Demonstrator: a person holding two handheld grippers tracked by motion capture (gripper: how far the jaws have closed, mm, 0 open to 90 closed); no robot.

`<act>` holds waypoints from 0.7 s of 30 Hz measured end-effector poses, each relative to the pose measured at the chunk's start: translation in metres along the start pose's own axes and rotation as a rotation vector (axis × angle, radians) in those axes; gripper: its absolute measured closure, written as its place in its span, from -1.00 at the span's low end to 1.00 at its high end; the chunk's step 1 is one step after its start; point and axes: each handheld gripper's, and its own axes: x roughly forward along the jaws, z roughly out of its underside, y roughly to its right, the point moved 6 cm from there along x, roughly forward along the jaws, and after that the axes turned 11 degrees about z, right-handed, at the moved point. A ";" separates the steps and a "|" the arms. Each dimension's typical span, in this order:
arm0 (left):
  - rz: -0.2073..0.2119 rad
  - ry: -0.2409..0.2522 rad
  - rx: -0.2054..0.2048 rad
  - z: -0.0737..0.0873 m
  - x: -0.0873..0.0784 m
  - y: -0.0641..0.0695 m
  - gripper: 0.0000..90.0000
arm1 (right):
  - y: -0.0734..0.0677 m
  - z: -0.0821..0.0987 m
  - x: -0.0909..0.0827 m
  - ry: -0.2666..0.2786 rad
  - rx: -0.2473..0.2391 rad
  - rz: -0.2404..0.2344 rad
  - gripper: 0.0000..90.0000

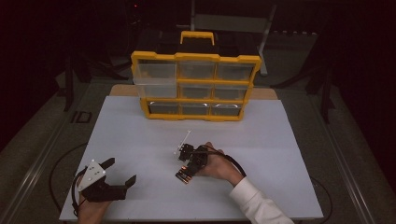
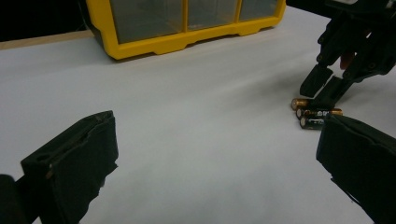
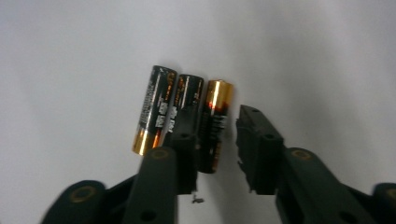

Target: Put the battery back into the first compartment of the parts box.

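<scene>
Three AA batteries [image 3: 182, 112] lie side by side on the white table [image 1: 140, 135]; they are black with gold ends. My right gripper [image 3: 218, 116] points down over them. Its jaws straddle the rightmost battery [image 3: 215, 100]: the left jaw rests beside it, over the middle one, and a small gap shows at the right jaw. In the high view the right gripper [image 1: 186, 169] stands at the batteries [image 1: 183, 175] in the table's middle front. My left gripper [image 1: 120, 171] rests near the front left, open with nothing in it, and it looks across at the batteries [image 2: 317, 116].
A yellow drawer organiser [image 1: 196, 57] with clear drawers stands upright at the table's far side, and its top left drawer [image 1: 154, 79] juts out slightly. A thin white stick [image 1: 183, 141] lies just beyond the right gripper. White table lies between both grippers and the organiser.
</scene>
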 end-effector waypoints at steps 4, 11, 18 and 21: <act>0.002 0.007 -0.001 0.000 0.000 0.000 -1.00 | 0.000 0.001 0.007 -0.024 0.002 0.009 0.66; 0.000 0.002 -0.001 0.000 0.000 0.000 -1.00 | 0.000 0.002 0.007 -0.019 -0.004 0.017 0.71; -0.001 0.005 -0.003 0.000 0.000 0.000 -1.00 | 0.001 0.002 0.006 -0.017 -0.008 0.018 0.71; -0.002 0.004 -0.002 0.000 0.000 0.000 -1.00 | 0.001 0.003 0.006 -0.016 -0.006 0.018 0.71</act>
